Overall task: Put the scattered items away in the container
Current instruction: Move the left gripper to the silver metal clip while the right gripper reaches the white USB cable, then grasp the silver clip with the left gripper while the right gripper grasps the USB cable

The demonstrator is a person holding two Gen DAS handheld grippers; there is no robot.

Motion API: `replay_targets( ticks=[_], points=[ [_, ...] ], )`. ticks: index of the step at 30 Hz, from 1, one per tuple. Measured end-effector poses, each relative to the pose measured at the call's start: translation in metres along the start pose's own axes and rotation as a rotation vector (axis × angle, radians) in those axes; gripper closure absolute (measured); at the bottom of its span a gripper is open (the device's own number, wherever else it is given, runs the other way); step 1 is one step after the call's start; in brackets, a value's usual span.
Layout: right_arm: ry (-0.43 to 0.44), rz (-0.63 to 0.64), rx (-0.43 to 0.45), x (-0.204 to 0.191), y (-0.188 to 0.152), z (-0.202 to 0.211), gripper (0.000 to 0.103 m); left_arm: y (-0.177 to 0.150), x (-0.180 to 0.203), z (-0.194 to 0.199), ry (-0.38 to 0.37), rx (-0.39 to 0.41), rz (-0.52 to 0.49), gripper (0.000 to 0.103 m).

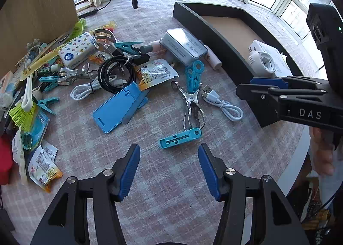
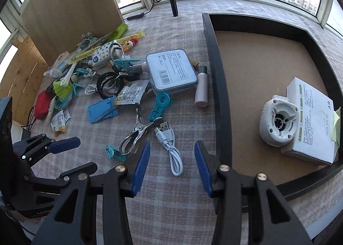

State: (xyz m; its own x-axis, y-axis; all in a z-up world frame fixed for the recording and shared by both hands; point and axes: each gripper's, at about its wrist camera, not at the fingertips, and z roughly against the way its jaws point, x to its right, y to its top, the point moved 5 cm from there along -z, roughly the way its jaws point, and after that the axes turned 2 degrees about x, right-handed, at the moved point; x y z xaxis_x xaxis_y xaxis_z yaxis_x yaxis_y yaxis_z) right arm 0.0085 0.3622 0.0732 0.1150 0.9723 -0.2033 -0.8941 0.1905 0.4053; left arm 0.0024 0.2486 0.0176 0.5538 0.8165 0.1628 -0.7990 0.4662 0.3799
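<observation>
Both claws open, nothing between their pads.
My left claw [image 1: 169, 168] and right claw [image 2: 172, 164] hover over the bench [image 1: 171, 191]; two metal clips [image 1: 191, 107] and two white cables [image 2: 171, 150] lie scattered, while two items, fan [image 2: 278, 123] and box [image 2: 310, 116], sit in the container [image 2: 218, 86].

Black-walled container [image 2: 216, 77], brown floor, lies flat at right; inside it rest 1 white box [image 2: 310, 116] and 1 white round device [image 2: 278, 122], touching. Scattered items lie outside at left: white USB cable [image 2: 171, 148], steel clip [image 2: 137, 133], grey tin [image 2: 171, 71].
</observation>
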Motion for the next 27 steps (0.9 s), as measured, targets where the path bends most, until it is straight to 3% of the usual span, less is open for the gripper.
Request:
replay_targets(
  ticks=[4,7,9,13,27],
  points=[
    [-0.02,0.012,-0.015,-0.003,-0.002,-0.009,0.062,0.018,0.001,-0.009,-0.02,-0.019,0.016,0.049],
    [-0.036,0.045,-0.028,-0.006,-0.006,-0.015,0.064,0.026,0.003,-0.023,-0.041,-0.061,0.029,0.052],
    [-0.038,0.058,-0.042,-0.007,-0.009,-0.019,0.066,0.029,0.003,-0.03,-0.053,-0.085,0.037,0.062],
    [-0.045,0.073,-0.057,-0.009,-0.011,-0.026,0.068,0.034,0.007,-0.041,-0.077,-0.12,0.031,0.063],
    [-0.068,0.099,-0.098,-0.011,-0.01,-0.049,0.073,0.034,0.019,-0.071,-0.063,-0.196,-0.005,0.08]
  ],
)
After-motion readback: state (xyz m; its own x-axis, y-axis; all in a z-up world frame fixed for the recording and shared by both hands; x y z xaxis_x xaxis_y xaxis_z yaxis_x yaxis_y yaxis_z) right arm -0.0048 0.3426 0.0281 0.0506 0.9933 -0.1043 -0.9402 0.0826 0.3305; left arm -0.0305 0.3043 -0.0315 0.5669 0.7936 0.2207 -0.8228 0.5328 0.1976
